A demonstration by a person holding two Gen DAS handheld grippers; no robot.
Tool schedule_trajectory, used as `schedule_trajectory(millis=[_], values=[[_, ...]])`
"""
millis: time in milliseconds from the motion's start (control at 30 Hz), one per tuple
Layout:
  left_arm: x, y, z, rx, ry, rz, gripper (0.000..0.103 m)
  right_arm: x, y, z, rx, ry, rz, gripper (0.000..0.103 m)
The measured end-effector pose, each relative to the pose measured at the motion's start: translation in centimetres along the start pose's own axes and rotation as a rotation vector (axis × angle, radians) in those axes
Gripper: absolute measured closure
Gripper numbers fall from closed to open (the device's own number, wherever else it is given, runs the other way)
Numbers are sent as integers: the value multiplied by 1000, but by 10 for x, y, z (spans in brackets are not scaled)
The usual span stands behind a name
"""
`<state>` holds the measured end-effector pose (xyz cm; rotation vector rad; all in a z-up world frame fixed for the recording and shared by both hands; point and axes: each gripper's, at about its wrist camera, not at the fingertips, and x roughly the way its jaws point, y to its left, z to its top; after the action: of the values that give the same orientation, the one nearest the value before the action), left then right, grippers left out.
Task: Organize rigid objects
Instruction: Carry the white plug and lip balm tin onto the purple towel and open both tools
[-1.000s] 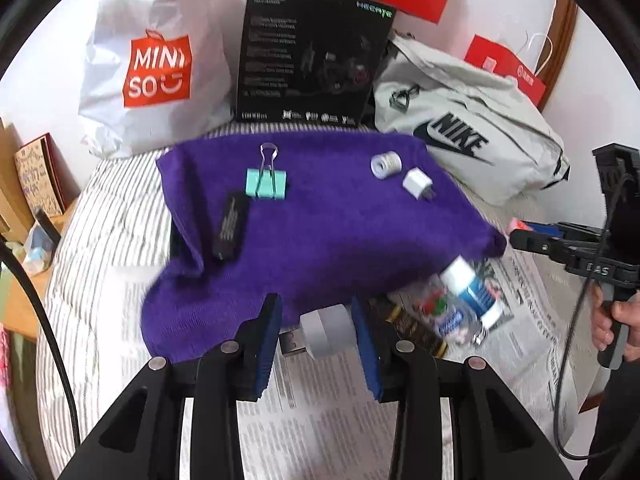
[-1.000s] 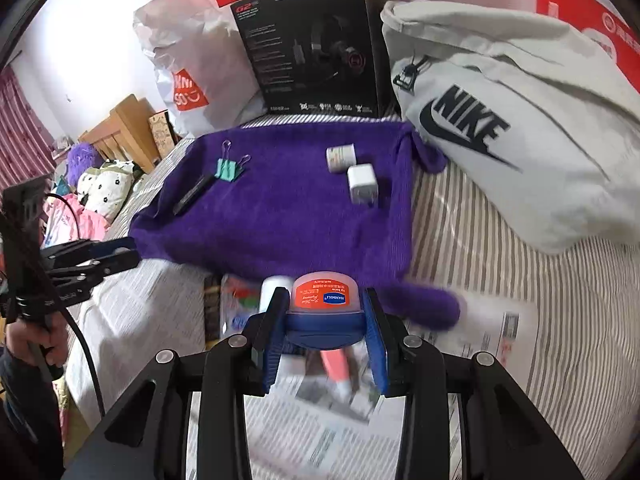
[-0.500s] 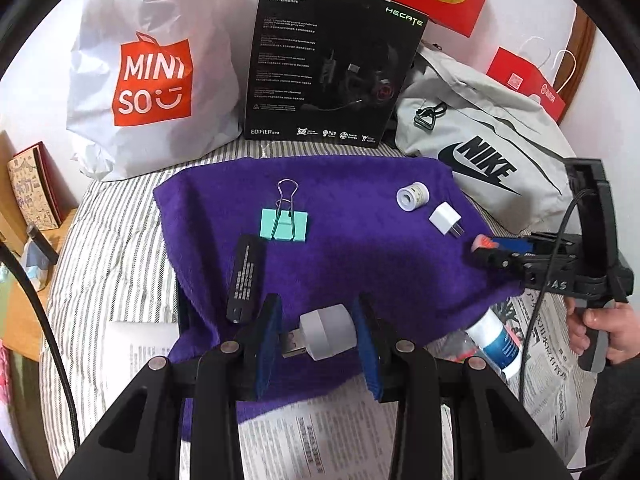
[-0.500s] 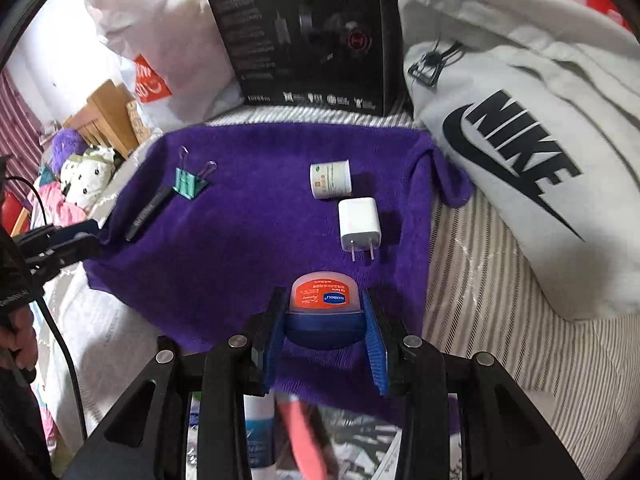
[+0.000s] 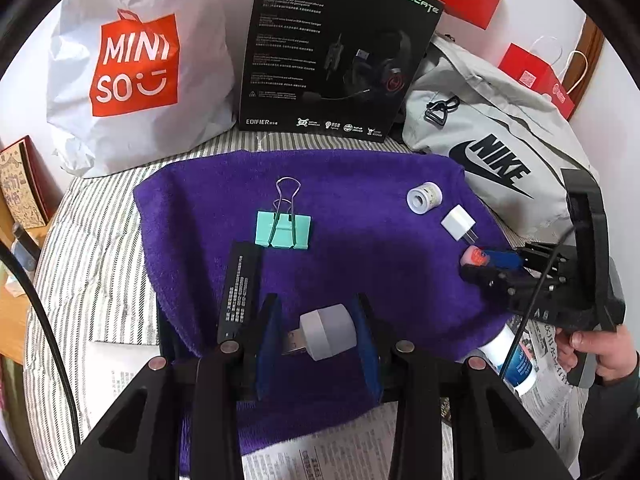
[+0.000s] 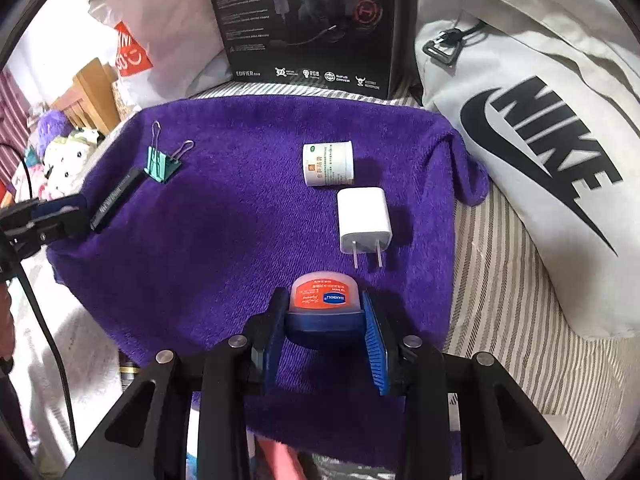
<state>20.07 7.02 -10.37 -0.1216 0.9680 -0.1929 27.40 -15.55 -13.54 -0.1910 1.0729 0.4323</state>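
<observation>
Four things on towel: a mint binder clip point(image 5: 283, 229), a flat black bar point(image 5: 237, 287), a small white roll point(image 6: 328, 163) and a white charger plug point(image 6: 363, 221) lie on the purple towel point(image 5: 360, 264), each apart from the others.
Left gripper: the left gripper point(image 5: 318, 338) is clenched on a small white USB plug-lamp point(image 5: 326, 337), which hangs over the near part of the towel, close to the black bar.
Right gripper: the right gripper point(image 6: 325, 334) grasps a small blue jar with orange label point(image 6: 324, 306), just in front of the pins of the charger plug; if the jar already touches the towel, I cannot tell.
Done, as I judge: four objects seem already placed in a loose row on the towel.
Left to do, as I judge: both held objects must be put down and let go; a white and blue bottle point(image 5: 516, 364) lies on the newspaper point(image 5: 344, 456) beside the towel edge and probably should follow.
Containers: the Miniso bag point(image 5: 132, 68), the black headset box point(image 5: 340, 48), the grey Nike bag point(image 6: 532, 128) and a red paper bag point(image 5: 538, 80) stand behind the towel.
Contents: none of them shows its inside, so what they hold is unknown.
Task's things: all on or over the towel, except the bottle.
</observation>
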Motion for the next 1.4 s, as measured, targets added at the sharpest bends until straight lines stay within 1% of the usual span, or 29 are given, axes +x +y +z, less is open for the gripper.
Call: schedule_trajectory(millis=[100, 233, 300, 367, 500, 600, 733, 900, 967, 1033, 1100, 1133, 1167, 1233, 1300, 1333, 1400], values=[[8, 0, 6, 0, 1, -13, 68, 2, 6, -1, -42, -9, -33, 66], [21, 2, 14, 10, 9, 6, 69, 2, 5, -2, -47, -19, -25, 66], [28, 3, 16, 19, 6, 25, 68, 2, 7, -3, -65, -23, -34, 66], [32, 2, 18, 40, -3, 62, 68, 2, 6, -3, -68, -25, -30, 66], [43, 3, 19, 60, 10, 70, 69, 2, 6, -3, -73, -23, -28, 66], [53, 0, 16, 93, 26, 107, 68, 2, 5, -2, -71, -13, -21, 66], [55, -9, 11, 149, 13, 149, 68, 2, 7, -3, -87, -17, -27, 65], [54, -9, 10, 144, 12, 151, 68, 1, 8, -5, -81, -1, -22, 63], [53, -11, 8, 146, 11, 153, 66, -1, 10, -7, -94, 6, -29, 59], [52, -11, 6, 142, 12, 154, 62, -2, 14, -10, -113, 4, -52, 58], [50, -11, 3, 136, 20, 143, 56, -4, 12, -11, -101, 5, -52, 57], [48, -12, 1, 136, 26, 141, 50, -6, 11, -12, -91, 9, -52, 56], [48, -13, 0, 139, 30, 141, 46, -7, 9, -12, -83, 12, -39, 56], [46, -16, -4, 144, 39, 152, 44, -11, 7, -14, -62, 25, -12, 56], [44, -16, -6, 125, 48, 152, 44, -14, 7, -16, -49, 30, -4, 56], [42, -14, -7, 104, 55, 151, 44, -18, 6, -17, -38, 26, -1, 55], [36, -13, -9, 64, 49, 176, 44, -26, 4, -21, -7, 24, 12, 55]])
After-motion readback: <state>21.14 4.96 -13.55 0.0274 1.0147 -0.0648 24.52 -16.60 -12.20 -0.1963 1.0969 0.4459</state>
